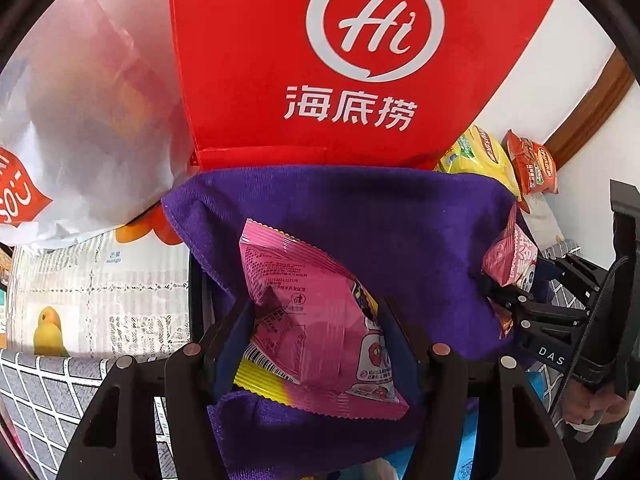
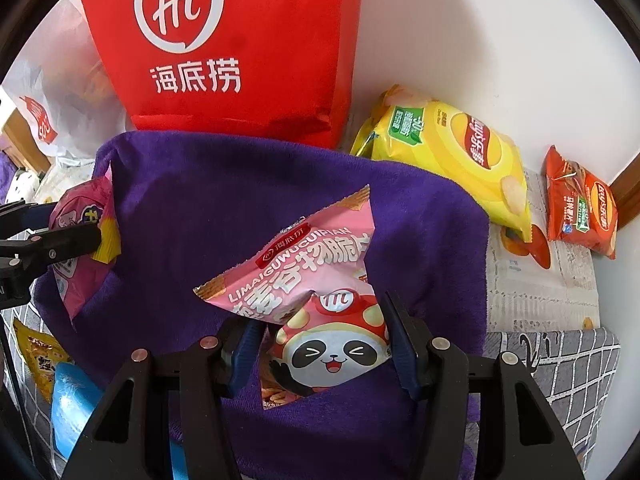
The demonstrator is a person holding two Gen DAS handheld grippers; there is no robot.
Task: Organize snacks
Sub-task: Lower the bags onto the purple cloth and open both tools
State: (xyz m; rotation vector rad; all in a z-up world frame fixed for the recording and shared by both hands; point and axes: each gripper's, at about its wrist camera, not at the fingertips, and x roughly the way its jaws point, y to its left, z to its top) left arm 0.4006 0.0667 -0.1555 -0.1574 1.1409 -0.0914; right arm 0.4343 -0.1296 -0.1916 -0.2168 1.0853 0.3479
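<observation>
The red bag (image 2: 224, 52) stands upright at the far side against the white wall (image 2: 480, 40), probably as the place where snacks are collected. In front of it the purple towel (image 2: 248, 184) covers the middle and seems to serve as a work surface. At the far right, the yellow chip bag (image 2: 452, 152) and the small orange chip bag (image 2: 580, 208) lie just beside the towel, not yet sorted, I think.

The right gripper (image 2: 324, 344) is clamped on the pink panda packet (image 2: 304, 280): both pads press its lower part, so it is held above the towel. Its long axis goes from near right to far left, and the printed front faces the camera.

The left gripper (image 1: 316, 340) is clamped in the same way on the other pink packet (image 1: 304, 312), on the left side of the towel. This one shows its back with the barcode, and its long axis points from near to far, leaning a little left. Both packets seem held by the low end so that they hang free.
</observation>
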